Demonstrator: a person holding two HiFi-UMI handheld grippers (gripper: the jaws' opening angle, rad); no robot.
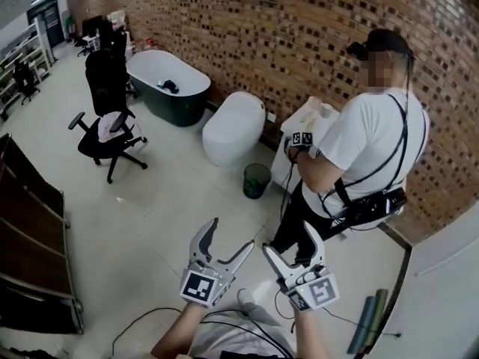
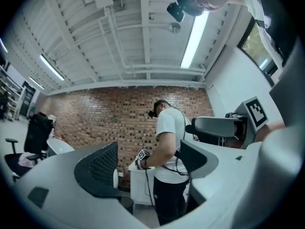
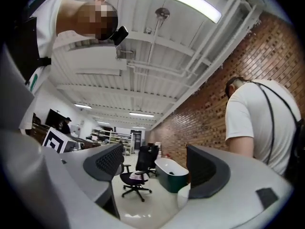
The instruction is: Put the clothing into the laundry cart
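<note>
A pale pink garment lies on the seat of a black office chair far off at the left; the right gripper view shows it small on that chair. A dark item rests in the bathtub. A white bin-like container stands at the brick wall in front of another person; I cannot tell whether it is the cart. My left gripper and right gripper are held low in front of me, side by side, both open and empty. Nothing sits between the jaws of the left gripper or the right gripper.
A dark green bathtub, a white toilet-shaped unit and a green waste bin line the brick wall. Dark shelving fills the left edge. The other person holds marker-cube grippers. A cable trails on the pale floor.
</note>
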